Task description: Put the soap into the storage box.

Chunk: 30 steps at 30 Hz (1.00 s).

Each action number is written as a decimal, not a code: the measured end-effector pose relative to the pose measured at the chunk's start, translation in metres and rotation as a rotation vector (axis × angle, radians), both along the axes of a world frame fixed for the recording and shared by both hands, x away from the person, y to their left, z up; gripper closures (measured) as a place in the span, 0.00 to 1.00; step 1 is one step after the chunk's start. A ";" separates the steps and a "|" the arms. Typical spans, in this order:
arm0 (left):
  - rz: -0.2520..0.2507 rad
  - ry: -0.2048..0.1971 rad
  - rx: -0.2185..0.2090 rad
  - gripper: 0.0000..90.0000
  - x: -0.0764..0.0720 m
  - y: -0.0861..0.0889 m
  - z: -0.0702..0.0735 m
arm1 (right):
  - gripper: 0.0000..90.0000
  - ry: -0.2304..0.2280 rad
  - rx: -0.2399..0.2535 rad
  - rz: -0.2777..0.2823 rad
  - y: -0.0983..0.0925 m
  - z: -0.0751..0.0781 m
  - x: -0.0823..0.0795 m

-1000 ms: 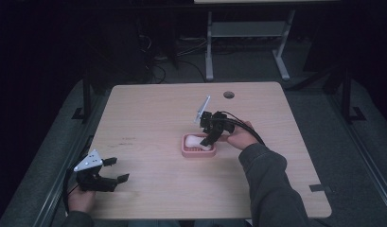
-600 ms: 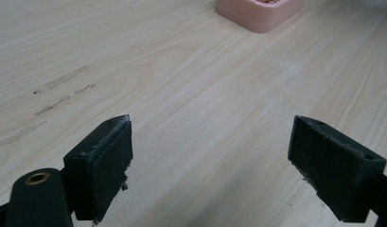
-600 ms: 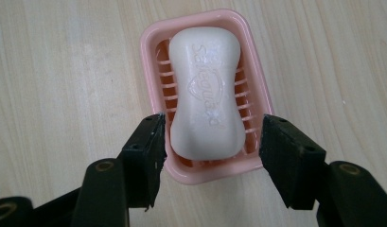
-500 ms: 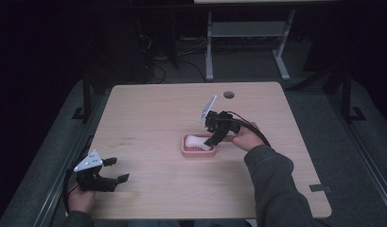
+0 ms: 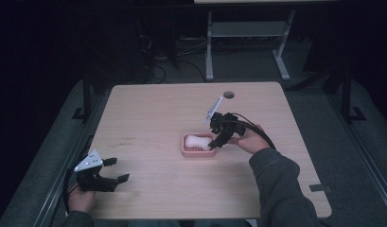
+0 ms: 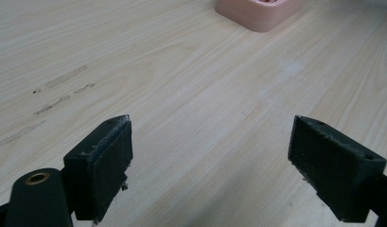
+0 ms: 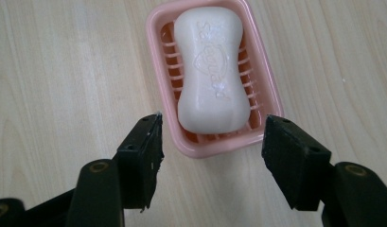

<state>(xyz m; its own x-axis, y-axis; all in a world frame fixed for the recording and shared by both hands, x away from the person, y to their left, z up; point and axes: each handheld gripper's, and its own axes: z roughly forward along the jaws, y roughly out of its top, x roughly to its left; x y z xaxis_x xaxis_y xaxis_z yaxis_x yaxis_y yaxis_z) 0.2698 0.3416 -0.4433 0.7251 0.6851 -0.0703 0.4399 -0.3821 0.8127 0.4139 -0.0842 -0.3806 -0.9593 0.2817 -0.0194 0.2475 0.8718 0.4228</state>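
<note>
A white bar of soap (image 7: 211, 71) lies in a pink slatted soap dish (image 7: 155, 56) near the middle of the wooden table (image 5: 148, 113). In the high view the soap (image 5: 197, 141) and the dish (image 5: 187, 152) sit just left of my right gripper (image 5: 215, 144). My right gripper (image 7: 212, 161) hovers at the dish's near end, its jaws have just been opening, and its pads touch nothing. My left gripper (image 5: 116, 170) rests open at the table's front left corner; in the left gripper view my left gripper (image 6: 210, 165) has only bare wood between its jaws.
A round cable hole (image 5: 228, 94) sits near the table's far edge. Faint scuff marks (image 6: 58, 90) cross the wood ahead of the left gripper. A metal desk frame (image 5: 243, 42) stands on the dark floor beyond the table.
The right gripper's jaws have spread apart and drawn back slightly from the soap, which stays in the dish. The left gripper has not moved.
</note>
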 end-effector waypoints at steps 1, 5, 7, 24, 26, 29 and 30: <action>0.000 0.000 0.000 0.15 0.000 0.000 0.000 | 0.42 0.000 0.001 0.001 -0.001 0.000 0.000; 0.000 0.000 0.001 0.15 0.000 0.000 0.000 | 0.41 0.001 0.006 -0.006 -0.005 -0.001 -0.003; 0.000 0.000 0.000 0.15 0.000 0.000 0.000 | 0.41 -0.001 0.010 -0.008 -0.007 -0.001 -0.004; 0.000 -0.001 0.002 0.15 0.000 0.000 0.000 | 0.40 0.006 0.029 -0.035 -0.025 -0.003 -0.013; 0.000 0.001 0.004 0.15 0.000 0.000 0.000 | 0.39 0.013 0.025 -0.042 -0.027 -0.004 -0.014; 0.000 0.000 0.003 0.15 0.000 0.000 0.000 | 0.38 0.015 0.025 -0.048 -0.030 -0.004 -0.015; 0.000 0.000 0.004 0.15 0.000 0.000 0.000 | 0.38 0.009 0.030 -0.051 -0.031 -0.004 -0.017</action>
<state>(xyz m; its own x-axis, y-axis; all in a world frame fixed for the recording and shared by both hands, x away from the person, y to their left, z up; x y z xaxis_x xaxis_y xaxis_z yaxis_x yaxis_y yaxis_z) 0.2697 0.3413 -0.4435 0.7251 0.6853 -0.0681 0.4402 -0.3851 0.8111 0.3971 -0.1150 -0.3847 -0.9438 0.3306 -0.0011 0.2954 0.8446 0.4465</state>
